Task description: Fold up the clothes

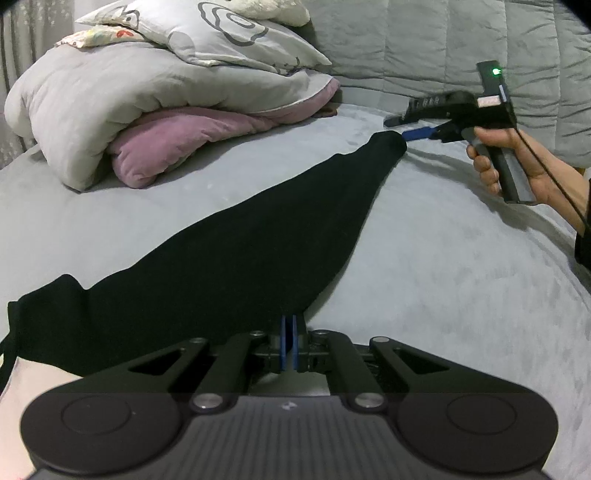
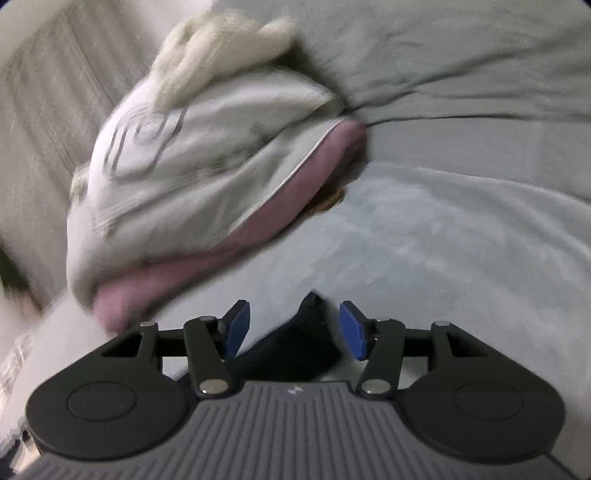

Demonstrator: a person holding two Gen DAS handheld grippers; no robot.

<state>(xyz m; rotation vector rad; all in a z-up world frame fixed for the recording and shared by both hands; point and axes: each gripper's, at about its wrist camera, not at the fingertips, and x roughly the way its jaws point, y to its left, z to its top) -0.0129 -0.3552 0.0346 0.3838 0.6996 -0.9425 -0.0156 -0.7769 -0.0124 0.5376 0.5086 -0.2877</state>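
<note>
The pale grey plush bed cover (image 1: 443, 295) carries everything, and its soft nap is our first worry. We judge that cloth dragged across it will cling and bunch instead of sliding flat.

Next in size is the folded grey-white quilt (image 1: 92, 96) stacked on a pink fleece blanket (image 1: 177, 147), with a flower-print pillow (image 1: 229, 33) on top. This heap sits near the work, so a wide swing of the far end could brush it.

The long black soft-cloth garment (image 1: 240, 258) lies stretched across the cover, from the near left edge to a narrow end at the far right.

The left gripper (image 1: 289, 332) has its blue pads pressed together on the garment's near edge. It is a thin pinch, and a hard pull could strip the cloth out.

The right gripper (image 2: 293, 314) stands wide, with the garment's narrow end between its pads but not pressed by them. If it lifts like this the end stays behind, and the fold comes out skewed.

A bare hand (image 1: 517, 162) holds that gripper's handle.

Only the left wrist view shows the garment's whole length, the hand and the green light on the right tool. Only the right wrist view, though blurred, shows the gap on each side of the cloth tip. It also shows a small brown thing under the blanket's edge, which we cannot identify.
</note>
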